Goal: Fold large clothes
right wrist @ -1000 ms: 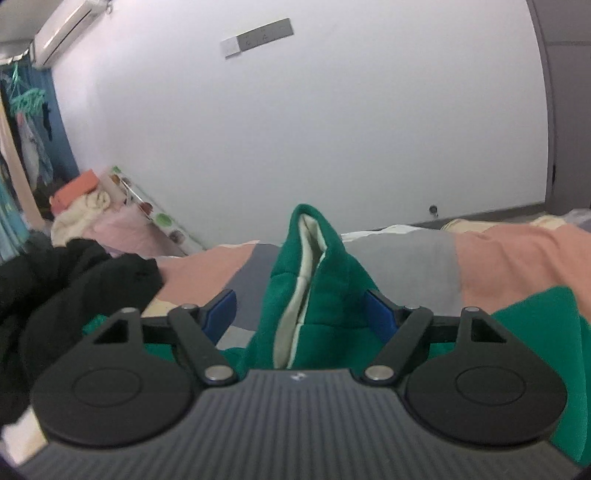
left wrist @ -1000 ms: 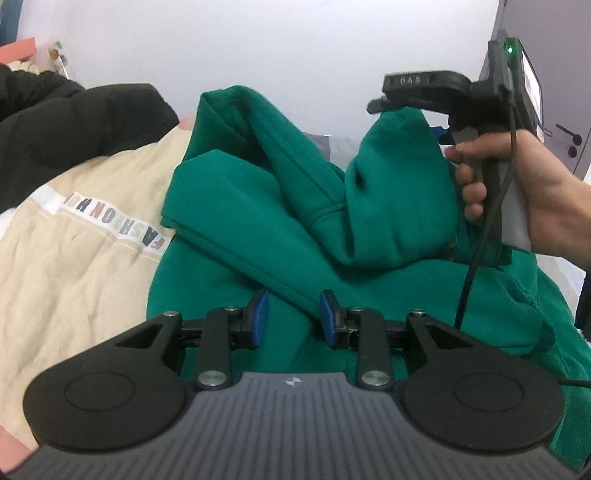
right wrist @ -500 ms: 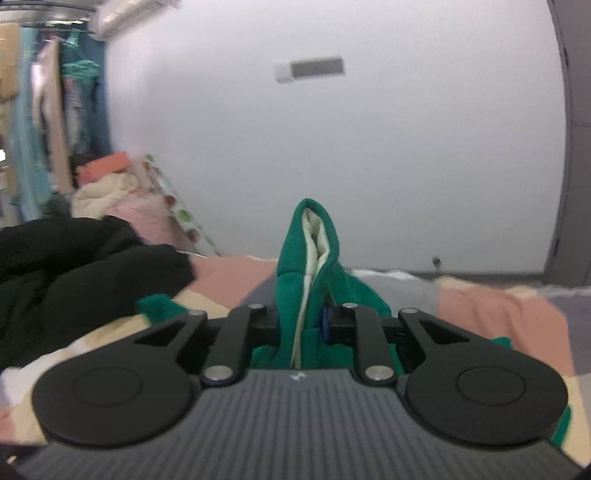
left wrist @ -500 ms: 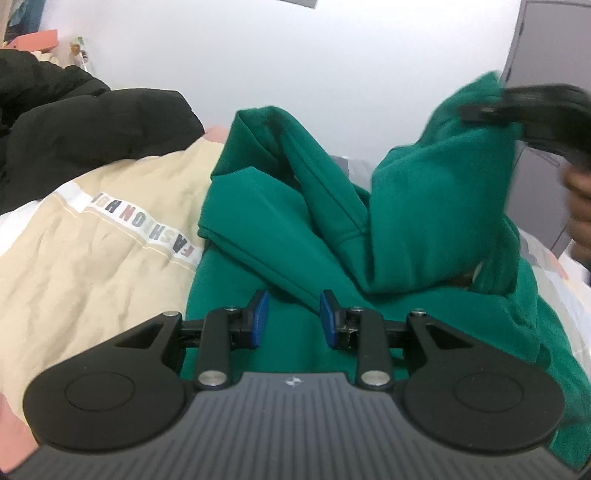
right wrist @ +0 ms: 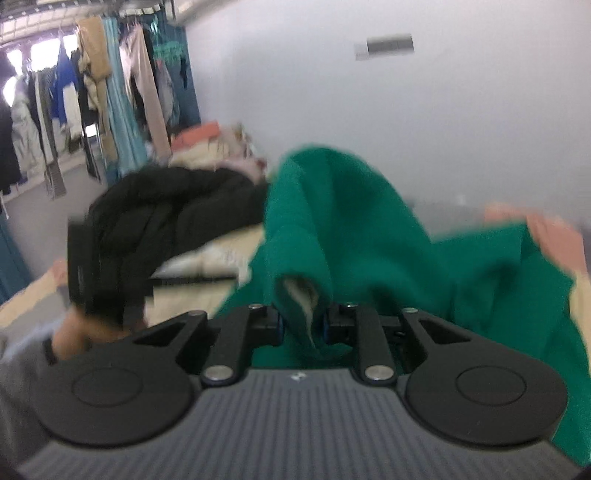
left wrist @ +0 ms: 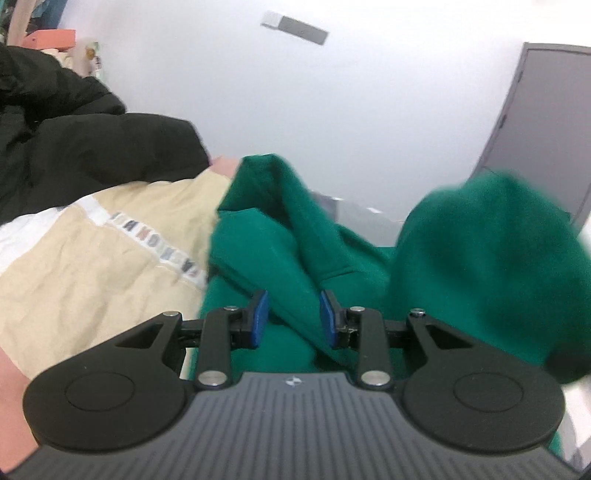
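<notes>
Right gripper, lower centre of frame, jaws just closed on a fold of the green sweatshirt; left gripper part-open, pads pressing another fold.

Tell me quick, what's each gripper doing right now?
Left gripper: closed on a fold of the green sweatshirt.
Right gripper: just closed, clamped on the sweatshirt's cuff.

A plain white wall stood ahead of the hand-held gripper, with a small grey plate mounted high on it and a grey door off to its right. Far to the left hung a rack of clothes over a grey floor, lit brightly from behind.
</notes>
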Available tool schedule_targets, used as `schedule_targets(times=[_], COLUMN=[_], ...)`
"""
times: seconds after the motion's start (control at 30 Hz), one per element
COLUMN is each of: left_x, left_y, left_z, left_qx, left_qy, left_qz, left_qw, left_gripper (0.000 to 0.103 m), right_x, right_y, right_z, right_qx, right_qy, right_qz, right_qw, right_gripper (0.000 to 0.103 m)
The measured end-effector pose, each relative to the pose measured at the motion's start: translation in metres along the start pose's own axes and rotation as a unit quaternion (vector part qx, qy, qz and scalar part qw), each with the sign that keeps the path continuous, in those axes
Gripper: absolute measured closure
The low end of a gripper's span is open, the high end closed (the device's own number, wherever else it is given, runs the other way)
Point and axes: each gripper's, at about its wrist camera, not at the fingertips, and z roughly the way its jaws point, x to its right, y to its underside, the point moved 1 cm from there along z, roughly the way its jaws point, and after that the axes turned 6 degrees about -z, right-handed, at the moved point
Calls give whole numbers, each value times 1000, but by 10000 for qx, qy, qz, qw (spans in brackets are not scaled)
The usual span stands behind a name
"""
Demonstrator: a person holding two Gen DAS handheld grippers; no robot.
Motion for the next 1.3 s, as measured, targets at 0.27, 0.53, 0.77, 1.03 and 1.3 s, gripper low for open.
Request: schedule_targets(times=[0.27,0.53,0.77,1.03,1.3], left_x=[24,26,46,103,122], left_y=[6,16,30,71,92], left_z=[-5,13,28,43,48], left_qx=[43,32,-708,-1753,-2221], left_qy=[736,1377,2136,2215,2428], left_qz=[-311,-983,-950,-158,-367], left_qw=[9968,9856,9697,9591,9436], left_gripper=[60,57,57,58,58], right_x=[8,28,58,84,94], right_y=[41,40,35,16,-3], right_z=[-28,-73,-60,-35,35], right_qx=[-737,-312,-34,121,-303], right_qy=[74,12,524,846,366], right_qz=[-3,386,1078,1306,1308], right_qw=[9973,9988,9928,9878,9903], right_gripper=[74,52,52,51,64])
